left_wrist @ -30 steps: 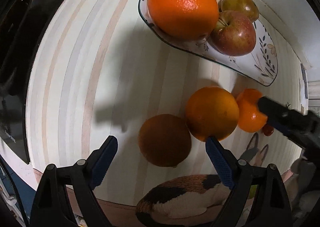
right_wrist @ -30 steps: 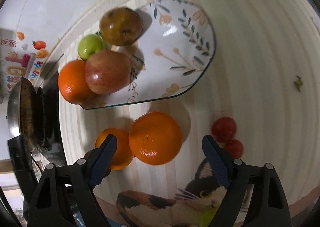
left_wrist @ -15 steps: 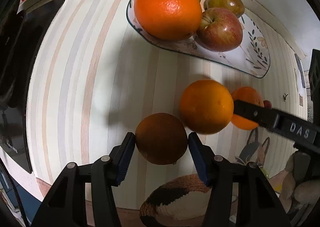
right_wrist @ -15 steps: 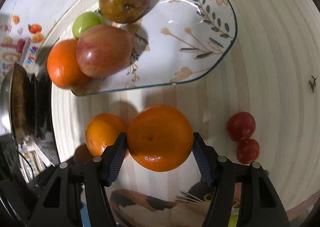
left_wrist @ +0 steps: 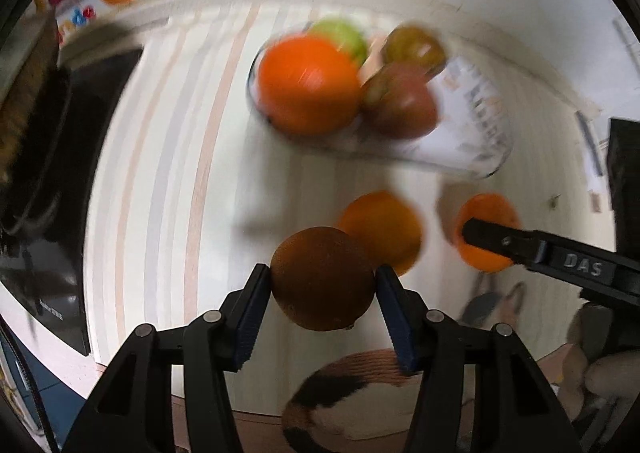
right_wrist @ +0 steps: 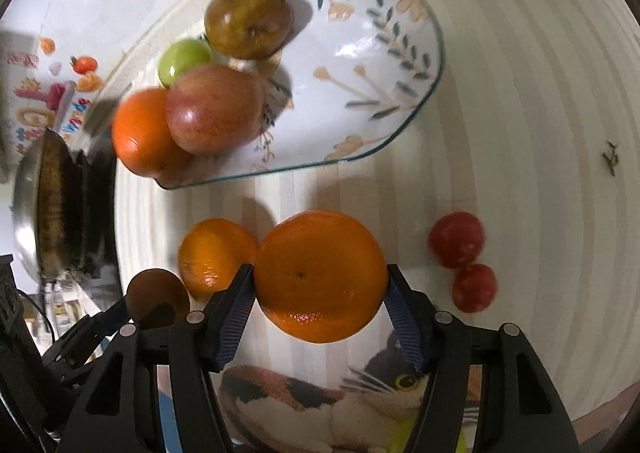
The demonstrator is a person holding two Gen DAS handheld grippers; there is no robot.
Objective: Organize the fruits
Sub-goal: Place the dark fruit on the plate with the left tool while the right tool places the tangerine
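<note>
Clamping a brown round fruit [left_wrist: 323, 278] between its blue-padded fingers [left_wrist: 249, 319], the left hand-held gripper [left_wrist: 322, 313] has both pads pressed against the fruit's sides. Just past that fruit, ahead and slightly right of the left hand-held gripper, lies a loose orange [left_wrist: 386, 228] on the striped tabletop [left_wrist: 168, 173]. The right hand-held gripper [right_wrist: 320, 309] is closed on a second, larger orange [right_wrist: 320, 276], with its pads touching the fruit on both sides. In the left wrist view one black finger of the right hand-held gripper crosses in front of this orange [left_wrist: 486, 231], off to the right of the left one.

Ahead of both hand-held grippers sits a floral-patterned plate [right_wrist: 360, 65]. Grouped at its left end, as the right hand-held gripper sees it, are a big orange [right_wrist: 138, 133], a red apple [right_wrist: 214, 109], a small green fruit [right_wrist: 182, 59] and a brownish apple [right_wrist: 248, 21], touching one another. The plate's right half is bare.

To the right of the right hand-held gripper, two small red fruits [right_wrist: 458, 239] lie on the tabletop, one touching the other. Beneath both hand-held grippers the tabletop cover shows a printed cat [right_wrist: 288, 401]. The left wrist view is blurred, so the plate's details are not clear there.
</note>
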